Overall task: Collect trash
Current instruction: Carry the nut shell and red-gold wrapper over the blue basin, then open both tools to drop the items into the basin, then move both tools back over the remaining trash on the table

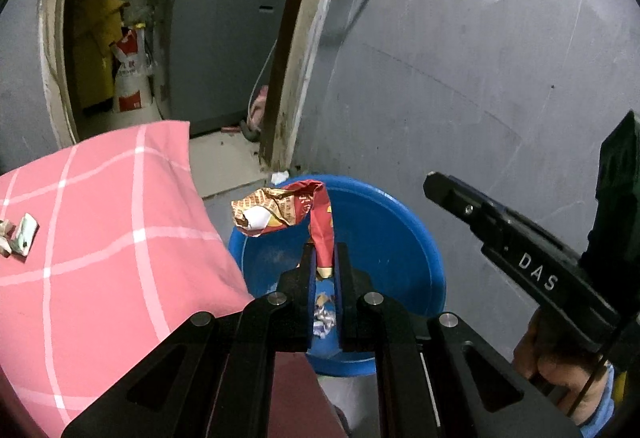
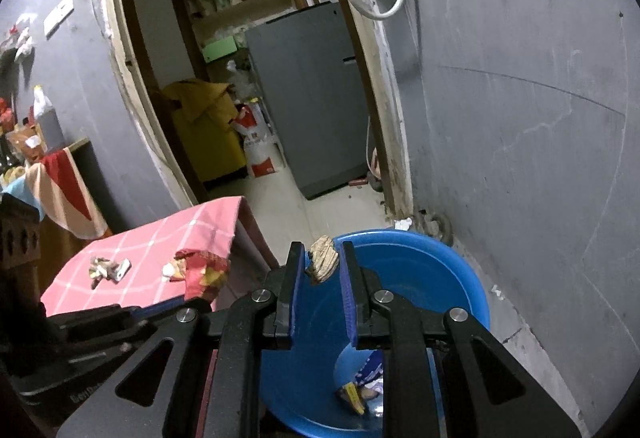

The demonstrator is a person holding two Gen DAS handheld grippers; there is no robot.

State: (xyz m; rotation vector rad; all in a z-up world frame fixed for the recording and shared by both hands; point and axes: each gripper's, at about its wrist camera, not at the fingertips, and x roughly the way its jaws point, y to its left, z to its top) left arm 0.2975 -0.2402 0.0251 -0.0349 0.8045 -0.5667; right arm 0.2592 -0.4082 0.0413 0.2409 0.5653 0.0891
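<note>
Black right tool (image 1: 434,186), white "DAS" lettering (image 1: 538,272)

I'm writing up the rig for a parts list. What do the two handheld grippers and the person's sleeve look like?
The left gripper and right gripper share one build: matte black linkage arms with silver round pivot pins, and flat fingers with blue pads. White letters "DAS" mark the right gripper's side. A thin black cable and a light blue sleeve cuff show at the right hand.

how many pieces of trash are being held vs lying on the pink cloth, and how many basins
held in grippers: 2, red wrapper in left gripper, tan scrap in right gripper
small scrap cluster on pink cloth: 1
blue basin: 1
total: 4
</note>
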